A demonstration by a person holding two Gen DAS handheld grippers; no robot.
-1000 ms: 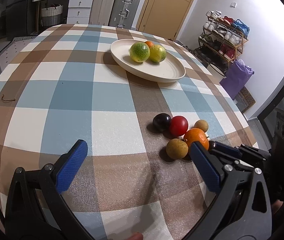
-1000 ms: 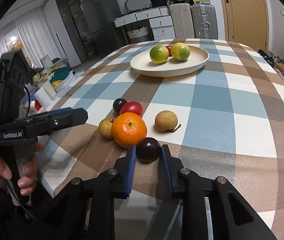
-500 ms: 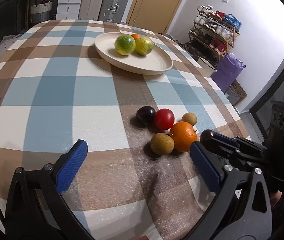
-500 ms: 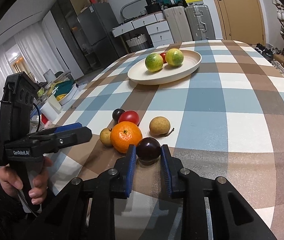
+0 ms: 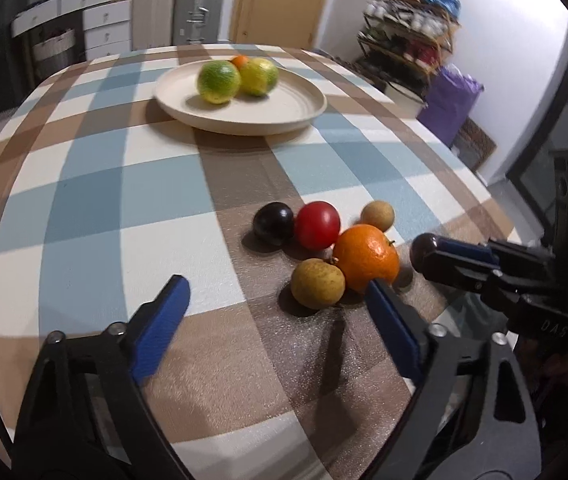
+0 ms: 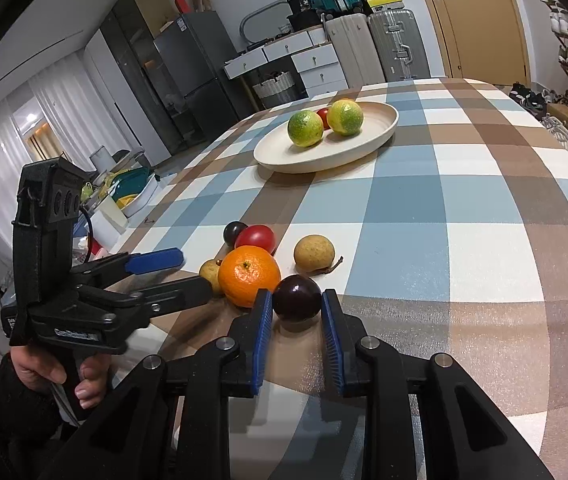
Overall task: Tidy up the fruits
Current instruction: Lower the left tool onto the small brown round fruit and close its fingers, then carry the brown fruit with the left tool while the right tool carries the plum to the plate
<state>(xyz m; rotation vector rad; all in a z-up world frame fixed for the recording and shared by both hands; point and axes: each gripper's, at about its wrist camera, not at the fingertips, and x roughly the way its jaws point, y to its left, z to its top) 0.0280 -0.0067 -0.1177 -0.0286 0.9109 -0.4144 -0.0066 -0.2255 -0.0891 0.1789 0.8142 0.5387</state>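
A loose cluster lies on the checked tablecloth: an orange, a red tomato, a dark plum and two tan round fruits. My left gripper is open and closing, its tips flanking the nearer tan fruit without pressing it; the right tip reaches the orange's edge. My right gripper is shut on a second dark plum just right of the orange. Further back, a cream plate holds two green-yellow citrus and a small red fruit.
The table's rounded edge runs close to the right of the cluster. Beyond it are a shoe rack and a purple bag. Suitcases and drawers stand behind the table, and a hand holds the left gripper's grip.
The left gripper has moved toward the fruit cluster and rolled a little, and its jaws have narrowed. The right gripper has stayed shut on the dark plum in about the same place.
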